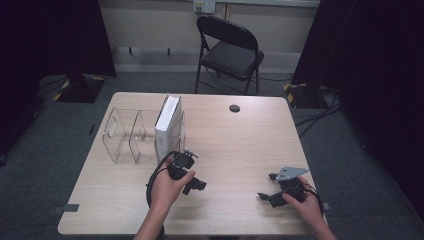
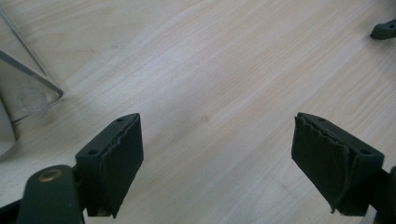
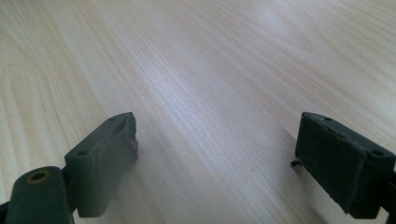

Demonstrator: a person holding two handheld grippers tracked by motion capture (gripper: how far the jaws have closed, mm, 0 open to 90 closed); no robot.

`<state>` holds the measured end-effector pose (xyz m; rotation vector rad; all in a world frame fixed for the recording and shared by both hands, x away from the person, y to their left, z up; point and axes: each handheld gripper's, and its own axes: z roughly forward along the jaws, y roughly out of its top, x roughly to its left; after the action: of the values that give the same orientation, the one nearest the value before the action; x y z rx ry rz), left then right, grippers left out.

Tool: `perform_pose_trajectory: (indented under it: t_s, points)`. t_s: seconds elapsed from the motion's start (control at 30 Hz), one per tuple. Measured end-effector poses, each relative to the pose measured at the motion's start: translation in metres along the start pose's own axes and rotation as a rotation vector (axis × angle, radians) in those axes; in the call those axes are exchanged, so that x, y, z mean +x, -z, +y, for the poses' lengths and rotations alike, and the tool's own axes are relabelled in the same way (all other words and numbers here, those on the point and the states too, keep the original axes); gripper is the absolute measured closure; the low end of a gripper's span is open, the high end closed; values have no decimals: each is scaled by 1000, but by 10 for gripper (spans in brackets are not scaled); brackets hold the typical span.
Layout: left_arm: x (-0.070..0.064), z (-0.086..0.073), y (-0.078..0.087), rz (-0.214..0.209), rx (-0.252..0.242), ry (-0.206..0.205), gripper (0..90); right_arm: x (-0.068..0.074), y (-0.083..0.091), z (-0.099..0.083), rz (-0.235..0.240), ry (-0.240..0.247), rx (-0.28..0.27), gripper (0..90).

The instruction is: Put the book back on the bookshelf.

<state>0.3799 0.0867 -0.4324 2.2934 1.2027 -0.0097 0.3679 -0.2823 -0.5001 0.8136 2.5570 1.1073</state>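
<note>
A white book (image 1: 166, 127) stands upright in the right-hand slot of a clear acrylic rack (image 1: 122, 135) on the left part of the wooden table (image 1: 240, 145). My left gripper (image 1: 197, 170) is held just in front of the book, low over the table, jaws open and empty. Between its pads (image 2: 122, 154) in the left gripper view (image 2: 217, 135) lies bare wood, with a corner of the rack (image 2: 28, 88) at the left edge. My right gripper (image 1: 267, 186) sits near the table's front right, open and empty (image 3: 217, 135) over bare tabletop.
A black folding chair (image 1: 230, 50) stands beyond the table's far edge. A round black cable port (image 1: 234, 108) is set into the tabletop near the back. The rack's other slots hold nothing. A tip of the right gripper (image 2: 384, 30) appears at the upper right of the left gripper view.
</note>
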Motion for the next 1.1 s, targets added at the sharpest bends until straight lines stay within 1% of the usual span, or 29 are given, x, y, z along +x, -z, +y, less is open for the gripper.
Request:
perform_pose_trajectory:
  t_s: [0.1,0.17,0.23,0.27,0.3,0.37,0.4,0.43,0.47,0.5,0.57,0.63,0.67,0.73,0.77,0.8,0.83,0.87,0.9,0.97,1.0,1.03,1.07,1.1]
  points:
    - [-1,0,-4,-2,15,-4,166,0,0,0,3,0,-1,120]
    - [-2,0,-6,-8,14,-2,166,0,0,0,3,0,-1,120]
    - [-1,0,-9,-6,18,-11,165,0,0,0,3,-1,-1,120]
    - [-2,1,-10,-9,12,-5,165,0,0,0,2,0,-1,120]
    - [-2,1,-11,-5,18,-10,165,0,0,0,2,0,-1,120]
    - [-4,1,-13,-9,10,1,165,0,0,0,3,0,-1,120]
    - [-3,1,-14,-13,14,-10,166,0,0,0,3,0,-1,120]
    - [-4,1,-16,-14,13,-7,165,0,0,0,3,0,-1,120]
    - [-4,2,-16,-12,23,-18,165,0,0,0,3,0,-1,120]
    - [-5,1,-18,-13,19,-10,165,0,0,0,2,0,-1,120]
    - [-5,2,-21,-6,27,-22,164,0,0,0,1,0,0,120]
    - [-7,2,-24,-9,23,-18,164,0,0,0,2,0,-1,120]
    - [-7,2,-26,-11,24,-29,163,0,0,0,2,0,-1,120]
    - [-10,3,-30,-14,20,-20,163,0,0,0,0,0,0,120]
    - [-10,3,-31,-14,24,-31,163,0,0,0,3,0,-1,120]
    - [-11,3,-32,-11,23,-24,163,0,0,0,3,0,-1,120]
    - [-11,4,-33,-3,33,-40,163,0,0,0,3,0,-1,120]
    - [-12,4,-35,-2,33,-47,163,0,0,0,3,0,-1,120]
    - [-12,5,-36,-3,35,-47,163,0,0,0,0,1,0,120]
    - [-13,5,-39,-5,46,-60,162,0,0,0,3,1,-1,120]
    - [-14,4,-41,-4,41,-50,162,0,0,0,2,1,-1,120]
    - [-14,4,-42,-8,39,-51,162,0,0,0,3,0,-1,119]
    - [-14,4,-43,-7,38,-64,162,0,0,0,3,0,-1,120]
    - [-15,4,-44,-10,34,-62,162,0,0,0,3,0,-1,120]
